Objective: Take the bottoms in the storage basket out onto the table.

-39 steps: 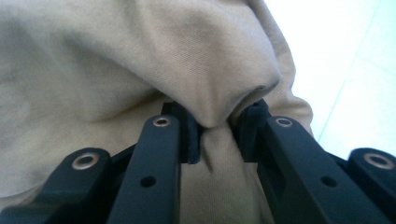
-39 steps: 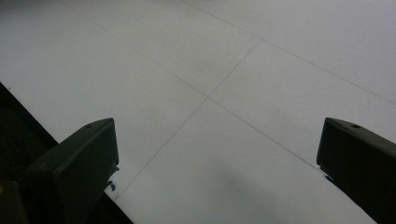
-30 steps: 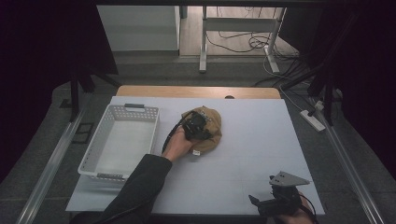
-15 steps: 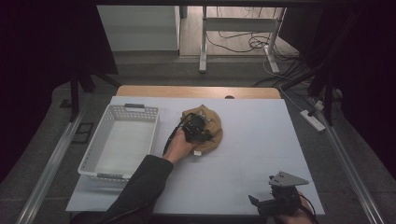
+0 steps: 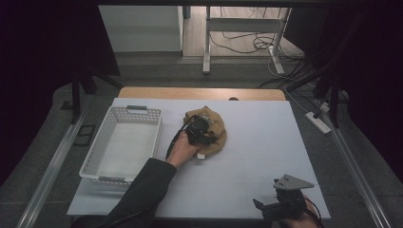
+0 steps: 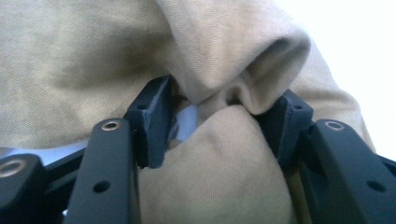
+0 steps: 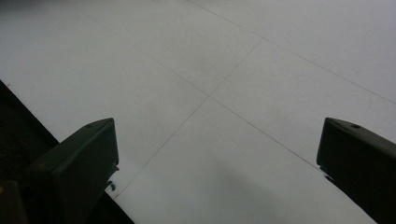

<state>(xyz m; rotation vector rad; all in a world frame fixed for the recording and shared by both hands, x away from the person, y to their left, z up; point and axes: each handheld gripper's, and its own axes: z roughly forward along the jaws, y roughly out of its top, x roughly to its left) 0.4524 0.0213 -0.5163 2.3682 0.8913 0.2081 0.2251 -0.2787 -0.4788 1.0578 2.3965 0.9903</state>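
Observation:
A crumpled tan cloth (image 5: 217,138) lies near the middle of the white table (image 5: 266,142). My left gripper (image 5: 202,130) sits on top of it, held by a hand in a dark sleeve. In the left gripper view the two black jaws stand partly apart, and a thick fold of the tan cloth (image 6: 224,56) is bunched between them, touching both pads of the left gripper (image 6: 219,121). My right gripper (image 5: 260,206) rests at the table's front right edge, far from the cloth. In its own view the right gripper (image 7: 217,154) is open wide over bare table.
A white perforated basket (image 5: 138,114) stands on the left part of the table, beside the cloth, with nothing in it. A small white tag (image 5: 201,156) lies by the hand. A power strip (image 5: 318,122) lies off the table's right edge.
The left hand and gripper have settled a little lower onto the cloth, which is bunched slightly more. The right gripper has barely shifted.

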